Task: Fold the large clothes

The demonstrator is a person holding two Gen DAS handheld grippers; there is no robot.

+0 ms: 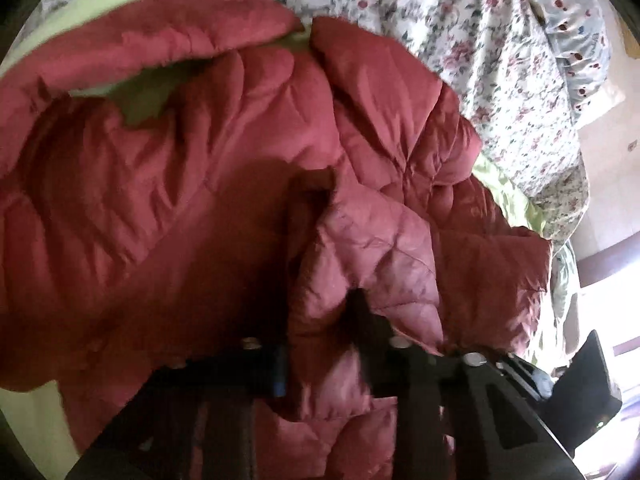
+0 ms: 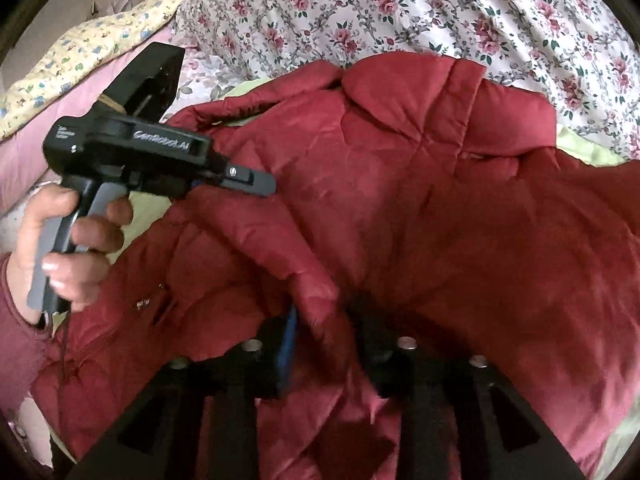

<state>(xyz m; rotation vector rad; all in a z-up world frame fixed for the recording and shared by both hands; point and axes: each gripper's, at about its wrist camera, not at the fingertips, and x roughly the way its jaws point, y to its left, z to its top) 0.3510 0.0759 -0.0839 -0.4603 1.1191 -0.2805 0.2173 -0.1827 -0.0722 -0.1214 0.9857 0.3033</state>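
Your left gripper and right gripper each pinch a fold of the red jacket over the floral bedding

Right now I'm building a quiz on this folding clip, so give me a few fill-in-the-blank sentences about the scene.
1. Both grippers are shut on the quilted jacket, whose colour is ____.
2. The bedspread beneath it has a ____ print.
3. In the right wrist view, the left gripper is held by a bare ____.
4. The sheet peeking out beside the jacket is pale ____.

Missing words: red; floral; hand; green
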